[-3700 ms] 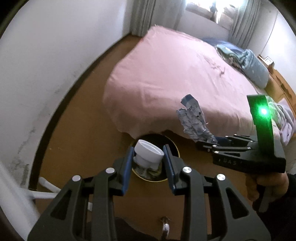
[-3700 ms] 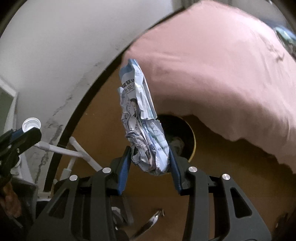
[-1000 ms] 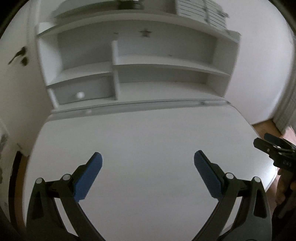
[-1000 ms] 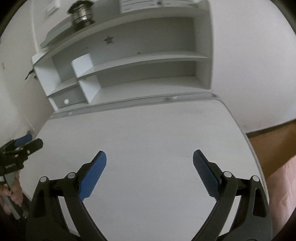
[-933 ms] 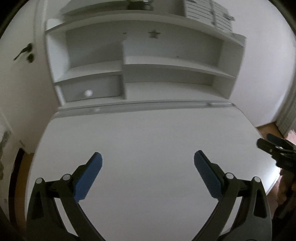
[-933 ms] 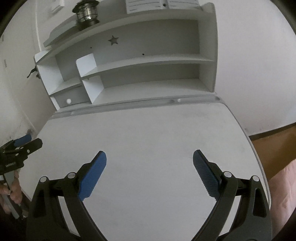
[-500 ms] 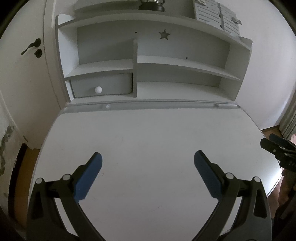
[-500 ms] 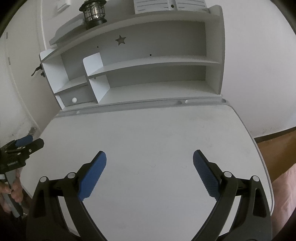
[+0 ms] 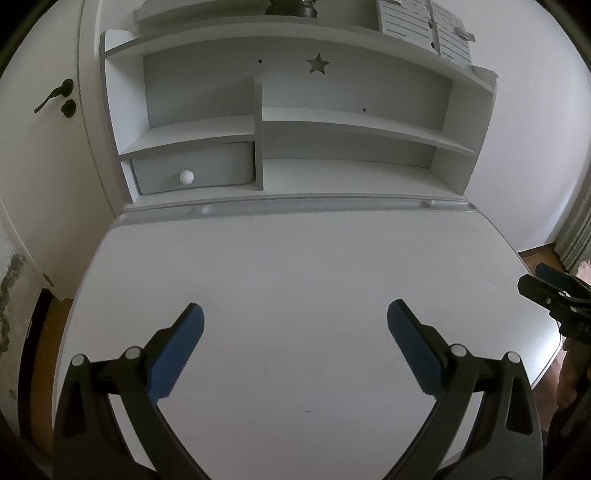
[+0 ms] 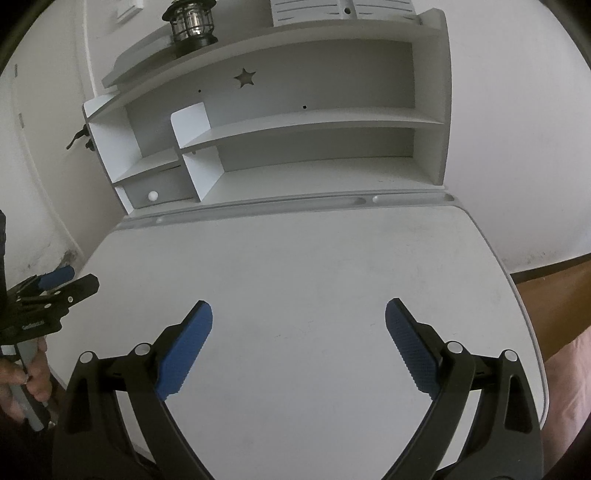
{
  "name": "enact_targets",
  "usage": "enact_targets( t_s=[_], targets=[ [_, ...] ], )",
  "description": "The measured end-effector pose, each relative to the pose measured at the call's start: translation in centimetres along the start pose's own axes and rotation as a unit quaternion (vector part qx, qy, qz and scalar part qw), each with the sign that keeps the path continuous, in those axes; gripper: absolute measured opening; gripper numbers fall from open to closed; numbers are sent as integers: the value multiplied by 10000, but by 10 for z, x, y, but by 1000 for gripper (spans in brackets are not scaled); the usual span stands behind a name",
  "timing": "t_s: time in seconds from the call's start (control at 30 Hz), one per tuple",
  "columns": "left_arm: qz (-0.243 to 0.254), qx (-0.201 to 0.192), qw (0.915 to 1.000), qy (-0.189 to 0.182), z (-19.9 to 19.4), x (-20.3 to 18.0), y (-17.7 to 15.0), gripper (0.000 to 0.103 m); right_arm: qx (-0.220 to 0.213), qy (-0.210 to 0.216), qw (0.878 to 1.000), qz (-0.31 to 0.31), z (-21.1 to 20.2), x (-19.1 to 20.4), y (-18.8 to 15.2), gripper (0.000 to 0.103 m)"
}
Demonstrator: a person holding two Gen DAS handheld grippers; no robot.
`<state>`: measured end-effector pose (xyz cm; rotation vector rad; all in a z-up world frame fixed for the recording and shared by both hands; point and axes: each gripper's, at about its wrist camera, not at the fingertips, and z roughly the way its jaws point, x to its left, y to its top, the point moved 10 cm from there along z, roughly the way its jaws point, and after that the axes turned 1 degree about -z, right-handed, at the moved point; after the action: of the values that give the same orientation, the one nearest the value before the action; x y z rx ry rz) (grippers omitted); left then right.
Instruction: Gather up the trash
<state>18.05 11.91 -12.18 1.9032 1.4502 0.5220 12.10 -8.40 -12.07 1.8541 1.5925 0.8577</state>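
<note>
Left wrist view: left claw (image 9: 295,343) is hanging wide open over the white desk (image 9: 288,266), gripping nothing. No trash is showing between its blue pads (image 9: 175,354) or anywhere on the desktop; the hutch (image 9: 295,122) behind is looking bare too, apart from a drawer (image 9: 192,173) with a white knob and a dark item on top that is cut off by the frame. Right claw (image 9: 554,295) is peeking in at the right edge, off the desk corner.

Right wrist view: right claw (image 10: 299,339) is likewise spread open and empty above the desk (image 10: 295,258). Left claw (image 10: 55,284) is showing at the left edge, held by a hand (image 10: 22,373). A lantern (image 10: 190,22) is sitting on the hutch top. Again, no trash is appearing in front of either claw.

Judging from this, the step in hand is scanning for more litter, or the collecting is finishing. Where any remaining trash is lying cannot be told; it is outside both views. The next move is calling for turning the cameras elsewhere before closing on anything.
</note>
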Motion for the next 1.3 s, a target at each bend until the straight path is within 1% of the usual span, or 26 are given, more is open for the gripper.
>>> enact_targets(
  t_s=[0.37, 1.3],
  targets=[
    [-10, 70, 10000, -13, 4, 0, -3, 96, 50, 26, 10000, 8, 3, 2, -1, 92],
    [40, 45, 10000, -40, 4, -5, -5, 96, 60, 21, 10000, -38, 1, 4, -2, 92]
  ],
)
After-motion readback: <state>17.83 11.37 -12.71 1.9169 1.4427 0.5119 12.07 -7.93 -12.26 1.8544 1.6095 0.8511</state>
